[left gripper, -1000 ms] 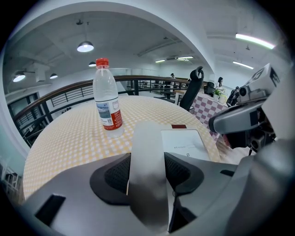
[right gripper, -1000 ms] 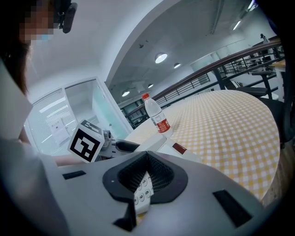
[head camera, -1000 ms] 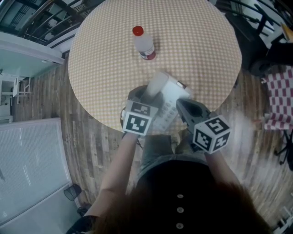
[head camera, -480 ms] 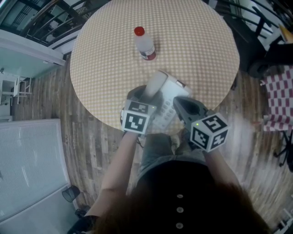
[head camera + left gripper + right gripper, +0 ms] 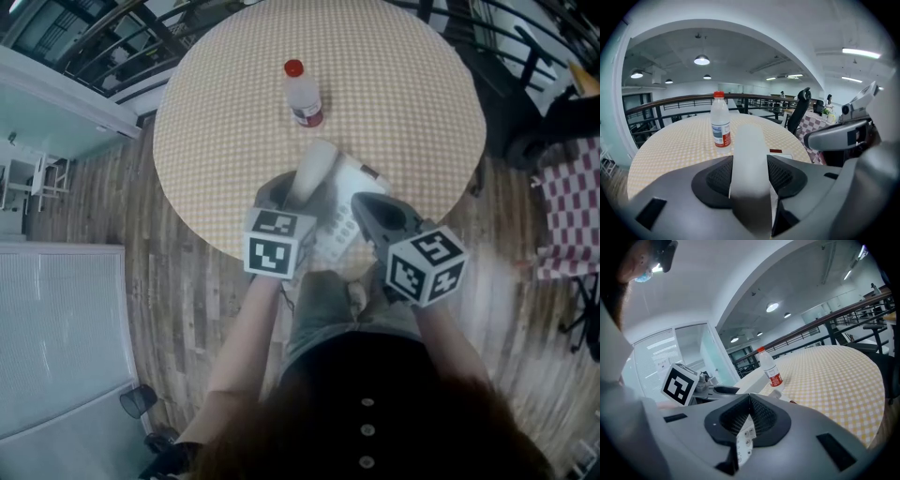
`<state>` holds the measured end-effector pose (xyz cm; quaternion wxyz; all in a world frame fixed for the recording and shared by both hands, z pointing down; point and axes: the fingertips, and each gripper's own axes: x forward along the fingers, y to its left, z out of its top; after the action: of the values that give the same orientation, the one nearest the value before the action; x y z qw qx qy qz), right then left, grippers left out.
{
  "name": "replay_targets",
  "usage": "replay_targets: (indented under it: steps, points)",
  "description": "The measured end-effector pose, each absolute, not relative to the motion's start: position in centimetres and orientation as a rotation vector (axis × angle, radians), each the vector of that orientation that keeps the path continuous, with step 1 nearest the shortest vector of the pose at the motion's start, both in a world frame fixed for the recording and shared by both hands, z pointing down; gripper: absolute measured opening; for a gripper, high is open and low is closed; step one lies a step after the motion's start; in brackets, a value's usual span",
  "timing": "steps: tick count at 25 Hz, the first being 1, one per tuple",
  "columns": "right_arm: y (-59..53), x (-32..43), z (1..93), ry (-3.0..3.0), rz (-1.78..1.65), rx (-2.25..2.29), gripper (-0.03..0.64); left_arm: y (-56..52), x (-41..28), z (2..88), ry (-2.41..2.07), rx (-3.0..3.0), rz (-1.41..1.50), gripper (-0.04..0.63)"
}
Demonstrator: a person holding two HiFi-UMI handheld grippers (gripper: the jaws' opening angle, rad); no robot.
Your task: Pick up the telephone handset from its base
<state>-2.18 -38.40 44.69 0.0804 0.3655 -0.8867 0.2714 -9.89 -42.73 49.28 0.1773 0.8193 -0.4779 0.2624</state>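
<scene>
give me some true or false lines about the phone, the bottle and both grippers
The left gripper is shut on the handset. True.
The bottle has a blue cap. False: its cap is red.
The bottle lies on its side. False: it stands upright.
The table has a checked top. True.
The right gripper is empty. False: it is shut on the telephone base.

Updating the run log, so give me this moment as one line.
left claw: shut on handset | right claw: shut on telephone base | bottle: upright on table
</scene>
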Motion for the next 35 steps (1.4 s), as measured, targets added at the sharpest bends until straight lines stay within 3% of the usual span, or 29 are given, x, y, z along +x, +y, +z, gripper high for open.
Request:
replay_targets:
  steps: [35]
  points:
    - [-33.5,-0.4,37.3,-2.823,0.641,1.093,0.011,-33.4,-9.4,36.8,-1.454,2.347,0.035,0.225]
